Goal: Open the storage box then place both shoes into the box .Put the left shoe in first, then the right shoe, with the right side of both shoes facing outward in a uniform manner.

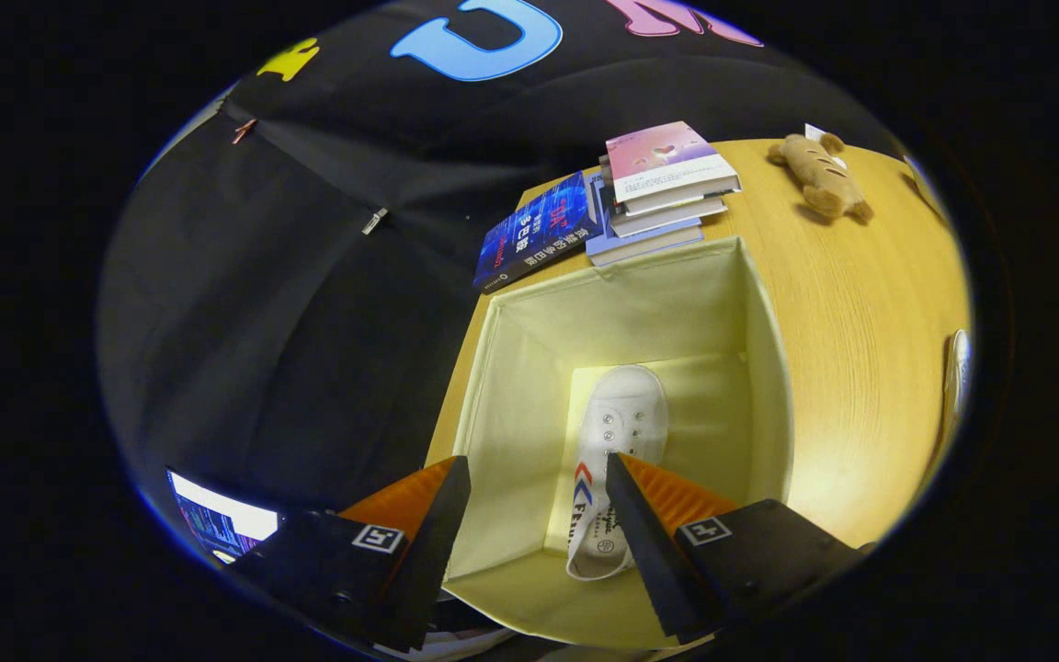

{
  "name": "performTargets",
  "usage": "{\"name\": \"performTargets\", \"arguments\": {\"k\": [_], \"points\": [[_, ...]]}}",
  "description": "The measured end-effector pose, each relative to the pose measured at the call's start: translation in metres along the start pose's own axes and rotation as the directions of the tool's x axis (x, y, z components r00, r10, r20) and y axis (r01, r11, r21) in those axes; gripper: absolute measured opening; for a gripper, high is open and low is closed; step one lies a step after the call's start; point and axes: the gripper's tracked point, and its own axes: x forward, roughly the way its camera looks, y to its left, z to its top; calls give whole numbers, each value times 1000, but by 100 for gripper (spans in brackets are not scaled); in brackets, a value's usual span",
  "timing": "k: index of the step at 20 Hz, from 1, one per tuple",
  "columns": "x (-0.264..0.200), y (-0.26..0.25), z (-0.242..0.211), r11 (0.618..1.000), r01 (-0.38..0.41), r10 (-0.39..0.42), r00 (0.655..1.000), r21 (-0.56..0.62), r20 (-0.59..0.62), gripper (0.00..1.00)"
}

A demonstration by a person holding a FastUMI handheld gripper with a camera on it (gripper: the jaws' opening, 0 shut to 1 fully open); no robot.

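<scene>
Gripper (539, 478) hangs over the open storage box (768, 368), fingers spread and holding nothing, a white shoe (617, 432) lying on the box floor with its heel partly hidden behind one finger, then stacked books (667, 179) and a plush toy (821, 176) on the table (860, 313) beyond.

Matt cloth walls, pale and soft-looking, on the storage box (511, 368); smooth white canvas with metal eyelets on the shoe (617, 432) inside; light wood grain, faint sheen, on the table (860, 303); glossy paper covers on the books (658, 175); plush fuzzy fabric on the toy (822, 179); ribbed faces on the spread fingers (672, 496).
</scene>
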Motion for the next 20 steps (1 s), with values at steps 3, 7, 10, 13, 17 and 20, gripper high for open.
{"name": "performTargets", "arguments": {"k": [3, 7, 10, 13, 17, 20], "points": [[-13, -8, 5, 1000, 5, -4, 1000, -24, 21, 93], [-52, -31, 18, 995, 34, -27, 996, -99, 80, 93], [-92, -69, 24, 982, 113, -94, 987, -152, 127, 93], [-133, -111, 36, 962, 201, -160, 964, -184, 214, 93], [-185, -189, 40, 923, 349, -291, 909, -163, 299, 93], [-222, -262, 24, 857, 493, -438, 851, -154, 289, 93]]}}
